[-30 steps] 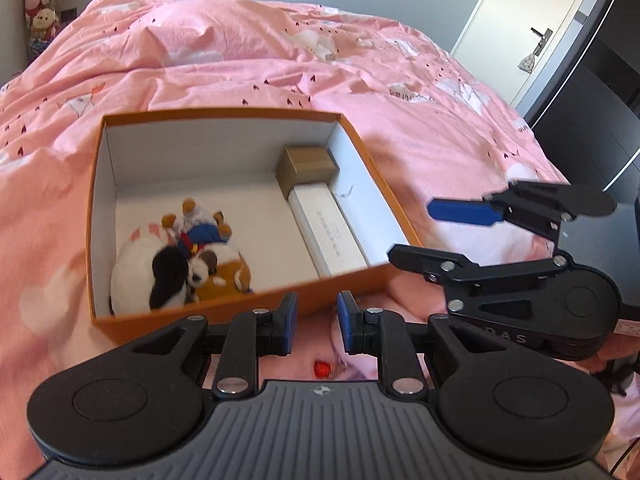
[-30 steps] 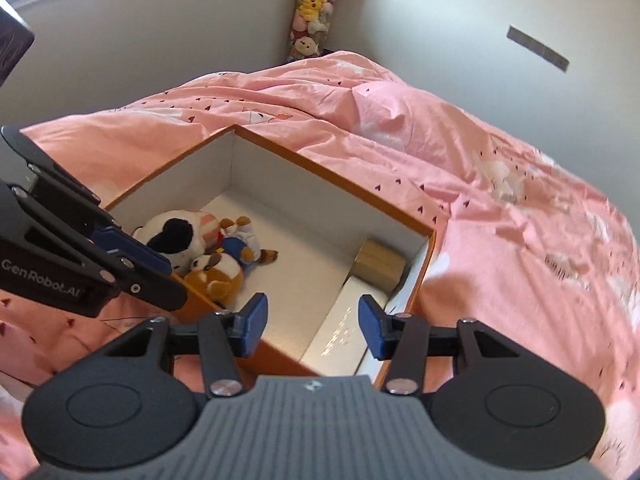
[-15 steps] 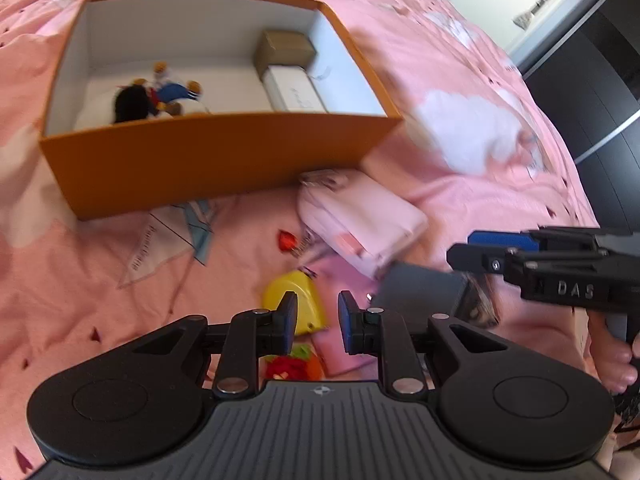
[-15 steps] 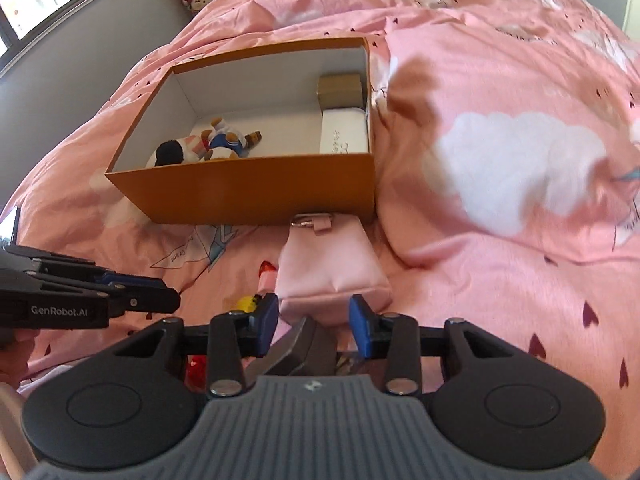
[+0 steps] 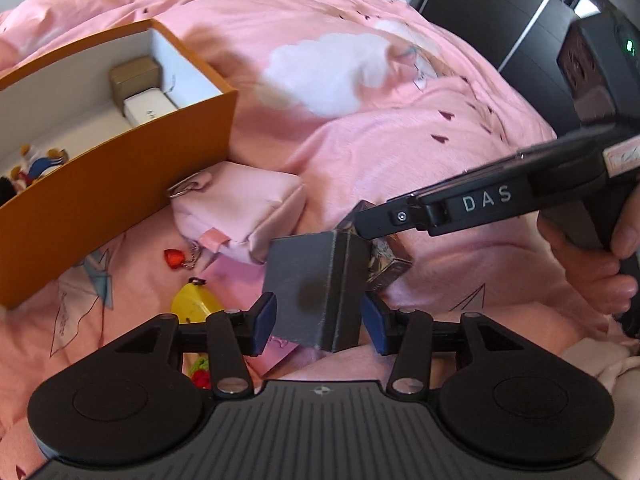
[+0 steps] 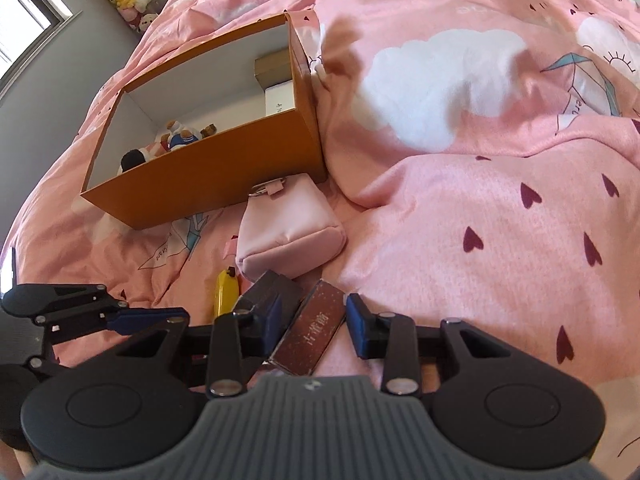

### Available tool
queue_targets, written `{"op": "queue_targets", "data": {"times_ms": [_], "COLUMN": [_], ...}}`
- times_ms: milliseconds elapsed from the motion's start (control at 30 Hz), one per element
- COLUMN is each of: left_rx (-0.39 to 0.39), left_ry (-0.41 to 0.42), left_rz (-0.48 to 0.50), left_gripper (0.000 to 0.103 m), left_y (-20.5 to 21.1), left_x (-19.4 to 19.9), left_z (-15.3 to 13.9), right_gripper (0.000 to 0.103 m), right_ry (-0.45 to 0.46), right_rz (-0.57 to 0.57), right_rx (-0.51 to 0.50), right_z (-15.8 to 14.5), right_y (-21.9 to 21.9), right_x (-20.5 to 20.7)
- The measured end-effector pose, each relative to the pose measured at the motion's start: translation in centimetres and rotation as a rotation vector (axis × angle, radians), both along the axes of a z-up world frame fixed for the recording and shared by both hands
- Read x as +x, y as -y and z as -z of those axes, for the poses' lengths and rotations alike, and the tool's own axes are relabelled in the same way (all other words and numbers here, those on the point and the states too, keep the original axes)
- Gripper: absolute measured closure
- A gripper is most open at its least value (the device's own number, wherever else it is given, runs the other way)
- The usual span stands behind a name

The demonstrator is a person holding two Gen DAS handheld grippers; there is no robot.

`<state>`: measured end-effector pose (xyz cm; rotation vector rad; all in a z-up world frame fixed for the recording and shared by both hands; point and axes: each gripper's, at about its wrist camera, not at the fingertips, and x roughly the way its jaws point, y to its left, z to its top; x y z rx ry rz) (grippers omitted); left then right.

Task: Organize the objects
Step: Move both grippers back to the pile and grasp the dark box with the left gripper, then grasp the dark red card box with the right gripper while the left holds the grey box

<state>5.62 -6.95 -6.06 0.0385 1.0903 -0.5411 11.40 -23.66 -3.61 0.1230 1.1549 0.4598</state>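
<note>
Progress: orange box (image 6: 224, 168) on bed holds plush toys (image 6: 176, 140) and two small boxes (image 5: 140, 92); pink pouch (image 6: 288, 228), yellow toy (image 5: 194, 306), red charm (image 5: 174, 259) lie just outside | left gripper (image 5: 316, 322) wide around grey box (image 5: 316, 288) | right gripper (image 6: 310, 322) wide around brown box (image 6: 314, 330) | Obstacle: the two boxes touch.

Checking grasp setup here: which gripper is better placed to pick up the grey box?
Left. The left gripper is open with its fingers on either side of the grey box. The right gripper is open around the brown box beside it.
</note>
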Motion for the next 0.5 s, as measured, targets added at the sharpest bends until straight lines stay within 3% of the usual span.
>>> {"op": "queue_targets", "data": {"times_ms": [233,500], "left_rx": [0.085,0.121], "left_ry": [0.026,0.023], "left_rz": [0.05,0.063], "left_gripper": [0.047,0.042], "left_y": [2.3,3.1], "left_x": [0.1,0.4], "left_z": [1.1,1.9], "right_gripper": [0.065,0.064], "right_ry": [-0.015,-0.013], "right_rz": [0.018,0.005], "right_rx": [0.021,0.011], "right_z": [0.4,0.5], "right_y": [0.4,0.2], "right_x": [0.2,0.4]}}
